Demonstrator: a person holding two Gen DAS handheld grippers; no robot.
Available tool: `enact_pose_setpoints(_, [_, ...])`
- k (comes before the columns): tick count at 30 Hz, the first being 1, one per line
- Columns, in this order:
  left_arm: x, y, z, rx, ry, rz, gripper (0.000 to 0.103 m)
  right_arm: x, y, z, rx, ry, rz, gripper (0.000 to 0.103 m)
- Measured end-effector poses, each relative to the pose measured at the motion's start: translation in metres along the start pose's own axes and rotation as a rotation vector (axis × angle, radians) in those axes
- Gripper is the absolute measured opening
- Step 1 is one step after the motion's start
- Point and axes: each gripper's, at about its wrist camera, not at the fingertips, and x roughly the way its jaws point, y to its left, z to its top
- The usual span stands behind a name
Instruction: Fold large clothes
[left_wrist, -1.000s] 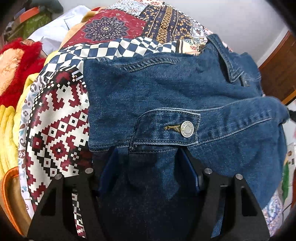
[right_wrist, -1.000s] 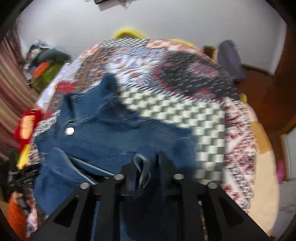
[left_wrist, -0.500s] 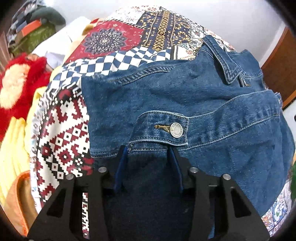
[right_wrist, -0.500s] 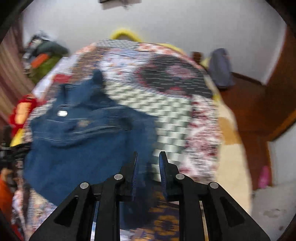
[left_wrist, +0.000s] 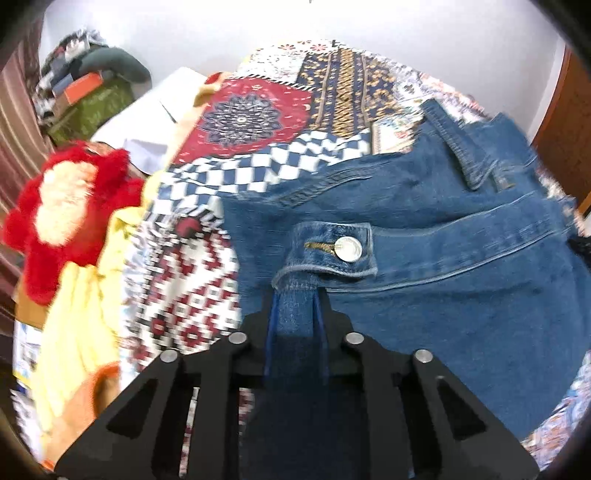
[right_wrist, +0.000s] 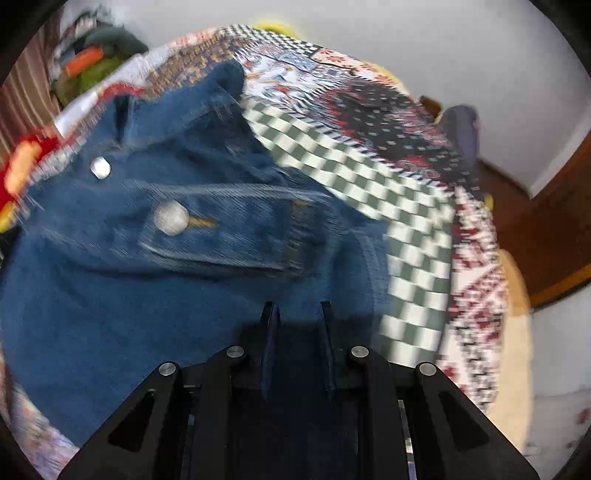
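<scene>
Left gripper (left_wrist: 295, 295) jaws closing, pinching denim jacket (left_wrist: 443, 288) just below cuff button (left_wrist: 348, 249). Right gripper (right_wrist: 297, 314) jaws clamped on denim too.

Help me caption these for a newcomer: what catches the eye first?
A blue denim jacket with shiny metal snap buttons sprawls across a busy patchwork bedspread of checks and red medallions. The left gripper is closing on a pinched denim fold just below a buttoned cuff; the right gripper has denim between its fingers too. A fluffy red plush toy sits at the bed's left edge.
</scene>
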Motion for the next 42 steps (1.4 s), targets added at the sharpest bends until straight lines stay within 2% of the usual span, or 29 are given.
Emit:
enact_pose_setpoints(3, [0.012,0.01,-0.007,-0.025,0.048,-0.007,0.009,-0.001,-0.006,-0.007,0.025,-0.006,0.034,0.017])
enact_pose_setpoints(8, [0.018,0.022,-0.019,-0.09,0.083,-0.091,0.01,-0.007,-0.001,-0.007,-0.039,0.002,-0.027,0.017])
enact_pose_setpoints(13, [0.005,0.028,-0.027,-0.044,0.099,-0.078,0.01,-0.01,0.005,-0.016,-0.079,-0.023,-0.069,0.017])
enact_pose_setpoints(15, [-0.005,0.034,-0.032,-0.043,0.106,-0.099,0.01,-0.015,0.007,-0.023,-0.091,-0.041,-0.084,0.017])
enact_pose_setpoints(16, [-0.01,0.038,-0.034,-0.051,0.112,-0.125,0.012,-0.017,0.008,-0.027,-0.094,-0.046,-0.091,0.017])
enact_pose_setpoints(18, [-0.018,0.042,-0.034,-0.063,0.112,-0.157,0.022,-0.022,0.008,-0.03,-0.091,-0.053,-0.099,0.017])
enact_pose_setpoints(19, [-0.021,0.045,-0.033,-0.066,0.106,-0.161,0.033,-0.026,0.008,-0.031,-0.083,-0.054,-0.098,0.017])
enact_pose_setpoints(20, [-0.021,0.044,-0.028,-0.067,0.097,-0.164,0.037,-0.03,0.006,-0.029,-0.073,-0.054,-0.094,0.017])
enact_pose_setpoints(23, [-0.02,0.041,-0.016,-0.069,0.083,-0.187,0.038,-0.048,-0.001,-0.018,-0.037,-0.059,-0.075,0.017])
enact_pose_setpoints(27, [0.003,0.03,0.003,-0.096,0.099,-0.228,0.048,-0.064,-0.014,0.008,0.019,-0.117,-0.016,0.017])
enact_pose_setpoints(30, [0.029,0.021,0.008,-0.126,0.159,-0.271,0.049,-0.046,-0.017,0.029,0.044,-0.073,0.07,0.017])
enact_pose_setpoints(31, [0.036,0.018,0.008,-0.13,0.172,-0.264,0.055,-0.037,-0.015,0.032,0.047,-0.049,0.084,0.017])
enact_pose_setpoints(32, [0.042,0.016,0.008,-0.127,0.176,-0.249,0.059,-0.027,-0.013,0.035,0.045,-0.028,0.083,0.017])
enact_pose_setpoints(34, [0.051,0.013,0.007,-0.118,0.177,-0.25,0.059,0.001,-0.006,0.034,0.01,0.036,0.049,0.017])
enact_pose_setpoints(35, [0.051,0.012,0.007,-0.117,0.172,-0.25,0.06,0.008,-0.004,0.032,-0.002,0.042,0.042,0.018])
enact_pose_setpoints(36, [0.051,0.012,0.007,-0.119,0.171,-0.25,0.06,0.008,-0.003,0.028,-0.011,0.012,0.014,0.028])
enact_pose_setpoints(37, [0.052,0.012,0.006,-0.121,0.171,-0.251,0.06,0.006,-0.003,0.025,-0.018,-0.013,-0.037,0.053])
enact_pose_setpoints(38, [0.052,0.012,0.006,-0.12,0.17,-0.251,0.06,0.004,-0.003,0.021,-0.033,-0.039,-0.092,0.064])
enact_pose_setpoints(39, [0.052,0.012,0.006,-0.12,0.17,-0.25,0.06,0.003,-0.003,0.017,-0.05,-0.059,-0.102,0.066])
enact_pose_setpoints(42, [0.056,0.008,0.011,-0.137,0.177,-0.245,0.06,0.0,-0.01,0.012,-0.041,-0.063,-0.05,0.066])
